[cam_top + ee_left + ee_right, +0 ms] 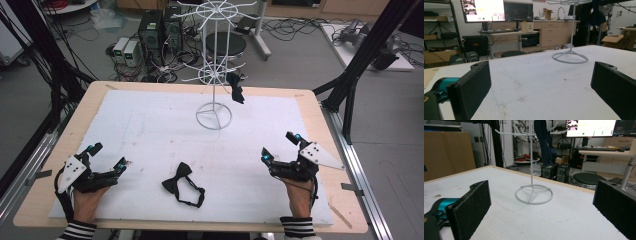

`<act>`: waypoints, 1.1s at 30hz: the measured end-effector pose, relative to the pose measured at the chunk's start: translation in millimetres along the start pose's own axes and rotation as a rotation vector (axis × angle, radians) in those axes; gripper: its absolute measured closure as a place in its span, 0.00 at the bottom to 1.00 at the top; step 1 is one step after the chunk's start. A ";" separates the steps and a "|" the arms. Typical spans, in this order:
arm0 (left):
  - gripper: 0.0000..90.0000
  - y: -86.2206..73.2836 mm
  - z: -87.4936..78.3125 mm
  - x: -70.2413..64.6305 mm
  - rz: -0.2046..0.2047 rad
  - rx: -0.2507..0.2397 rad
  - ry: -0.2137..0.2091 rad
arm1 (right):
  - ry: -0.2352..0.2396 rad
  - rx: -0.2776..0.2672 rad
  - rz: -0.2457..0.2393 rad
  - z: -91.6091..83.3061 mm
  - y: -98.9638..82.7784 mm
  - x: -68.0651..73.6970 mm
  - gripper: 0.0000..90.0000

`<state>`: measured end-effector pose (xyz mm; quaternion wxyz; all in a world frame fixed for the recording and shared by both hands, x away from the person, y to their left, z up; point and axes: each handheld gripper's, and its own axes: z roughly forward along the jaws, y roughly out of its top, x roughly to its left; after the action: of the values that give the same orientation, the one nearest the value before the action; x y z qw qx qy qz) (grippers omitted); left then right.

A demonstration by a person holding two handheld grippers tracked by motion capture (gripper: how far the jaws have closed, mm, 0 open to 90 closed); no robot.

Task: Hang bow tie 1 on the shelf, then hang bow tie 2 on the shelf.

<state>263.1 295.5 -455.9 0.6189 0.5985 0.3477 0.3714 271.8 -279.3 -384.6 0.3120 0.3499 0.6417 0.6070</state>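
Black bow tie (182, 184) lying flat on the white mat (150, 130) between both hands, left gripper (111, 156) spread wide, right gripper (278, 145) likewise agape, white wire rack (215, 65) standing beyond.

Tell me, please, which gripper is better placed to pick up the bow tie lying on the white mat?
Probably the left gripper: it sits open and slightly nearer the bow tie, jaws angled toward it. The right gripper, also open, is farther off.
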 end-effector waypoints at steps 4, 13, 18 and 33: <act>0.04 0.0 0.0 0.0 -0.001 0.000 0.000 | -0.007 0.012 0.016 -3.4 -9.2 -1.3 0.01; 0.04 0.0 0.7 0.0 -0.005 0.000 0.001 | -0.011 0.019 0.016 -6.1 -14.1 -3.1 0.01; 0.04 0.1 0.3 0.2 -0.005 0.000 -0.001 | -0.011 0.019 0.023 -7.9 -15.7 -3.7 0.01; 0.04 3.7 -2.4 -0.8 0.035 -0.035 -0.038 | -0.008 0.043 0.032 -3.2 -20.8 -3.8 0.01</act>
<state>260.5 296.0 -452.3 0.6289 0.6006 0.3189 0.3768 269.9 -284.6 -405.2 0.2972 0.3689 0.6477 0.5967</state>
